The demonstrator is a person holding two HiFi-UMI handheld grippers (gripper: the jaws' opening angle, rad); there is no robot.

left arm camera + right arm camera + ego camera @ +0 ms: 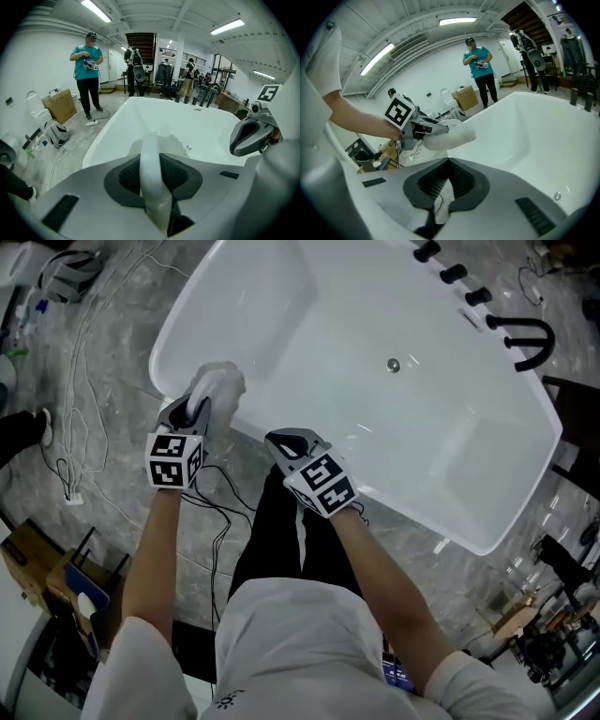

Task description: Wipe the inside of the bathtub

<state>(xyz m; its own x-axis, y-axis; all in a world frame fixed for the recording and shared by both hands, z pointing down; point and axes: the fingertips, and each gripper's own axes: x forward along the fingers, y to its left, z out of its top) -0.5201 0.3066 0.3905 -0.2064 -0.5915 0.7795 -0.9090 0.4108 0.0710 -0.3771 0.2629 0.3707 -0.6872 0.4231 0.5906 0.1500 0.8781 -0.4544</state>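
While the left gripper was clamped on a soft, crumpled white cloth at the near rim of the glossy oval bathtub, the right gripper hung just beside it, jaws closed on nothing.

Bathtub interior open; faucet far side

At six o'clock the grey right gripper shows its dark ribbed fingers closed tip to tip on nothing, while at ten o'clock the left gripper clamps a white fluffy cloth at the rim of the glossy white bathtub filling three o'clock.
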